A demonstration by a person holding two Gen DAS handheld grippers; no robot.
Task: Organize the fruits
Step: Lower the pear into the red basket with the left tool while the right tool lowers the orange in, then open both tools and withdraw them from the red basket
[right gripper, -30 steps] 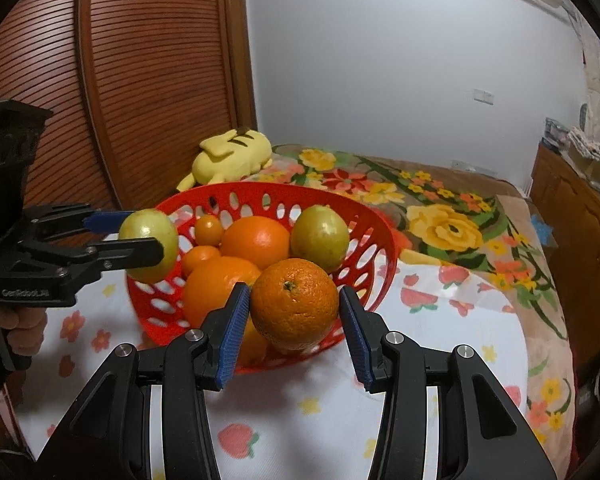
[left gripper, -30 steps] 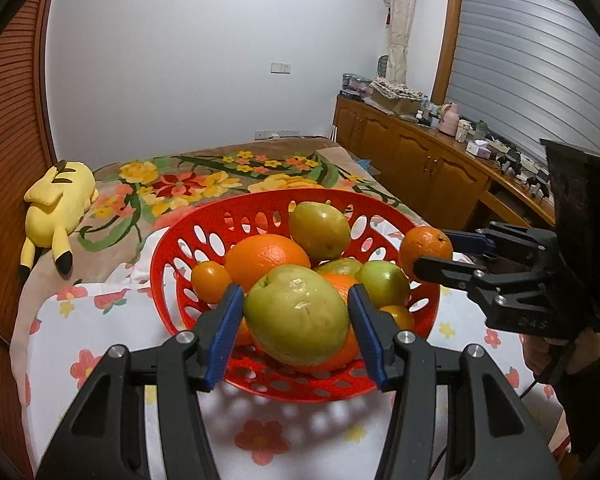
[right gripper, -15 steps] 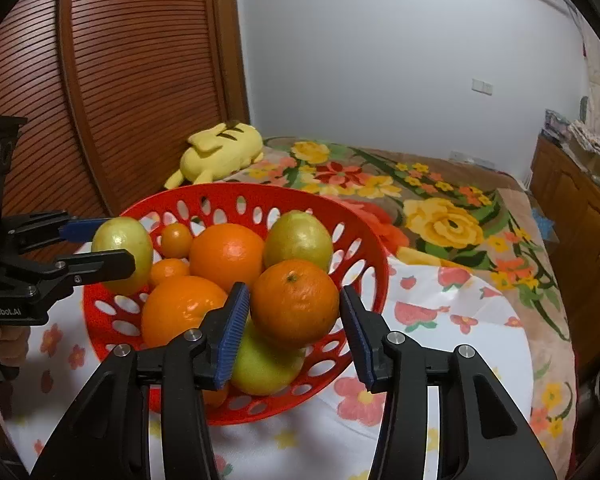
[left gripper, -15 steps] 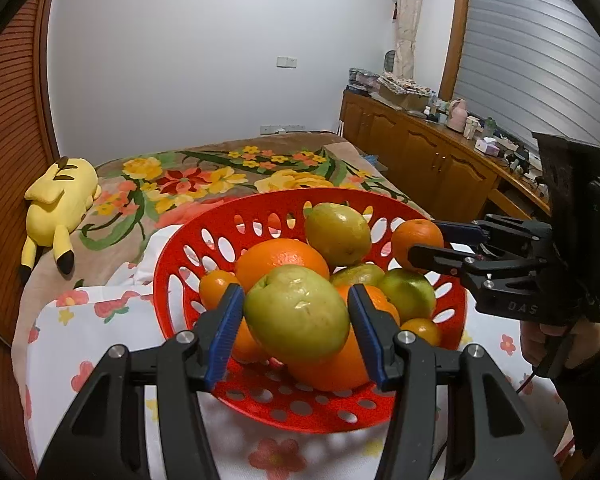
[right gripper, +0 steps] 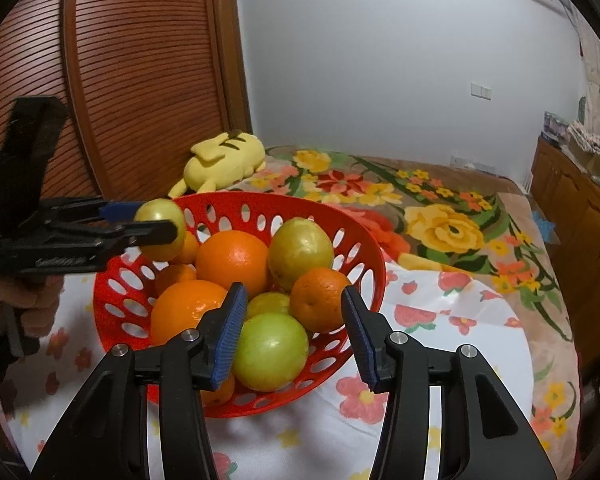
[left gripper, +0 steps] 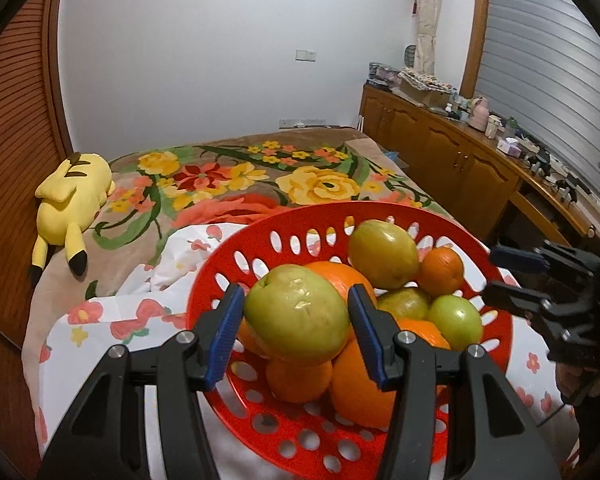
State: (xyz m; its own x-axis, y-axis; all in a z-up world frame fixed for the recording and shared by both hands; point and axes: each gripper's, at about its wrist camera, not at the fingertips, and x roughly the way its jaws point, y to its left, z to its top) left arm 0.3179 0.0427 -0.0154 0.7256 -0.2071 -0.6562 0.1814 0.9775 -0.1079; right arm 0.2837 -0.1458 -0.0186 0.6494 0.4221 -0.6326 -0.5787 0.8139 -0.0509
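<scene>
A red perforated basket (left gripper: pixel 388 216) (right gripper: pixel 236 204) on a floral cloth holds several oranges and green fruits. My left gripper (left gripper: pixel 296 320) is shut on a yellow-green guava (left gripper: pixel 298 318) and holds it above the basket's near-left part; it also shows in the right wrist view (right gripper: pixel 160 230). My right gripper (right gripper: pixel 292 332) is open and empty at the basket's right side. The small orange (right gripper: pixel 320 298) (left gripper: pixel 442 270) it held lies in the basket beside a green fruit (right gripper: pixel 270 350).
A yellow plush toy (left gripper: pixel 74 196) (right gripper: pixel 224 160) lies on the flowered bedspread behind the basket. A wooden slatted door (right gripper: pixel 120 80) stands on the left. A wooden cabinet (left gripper: pixel 460 168) with small items runs along the right wall.
My right gripper has opened and let the small orange go into the basket. My left gripper has moved over the basket with the guava still held.
</scene>
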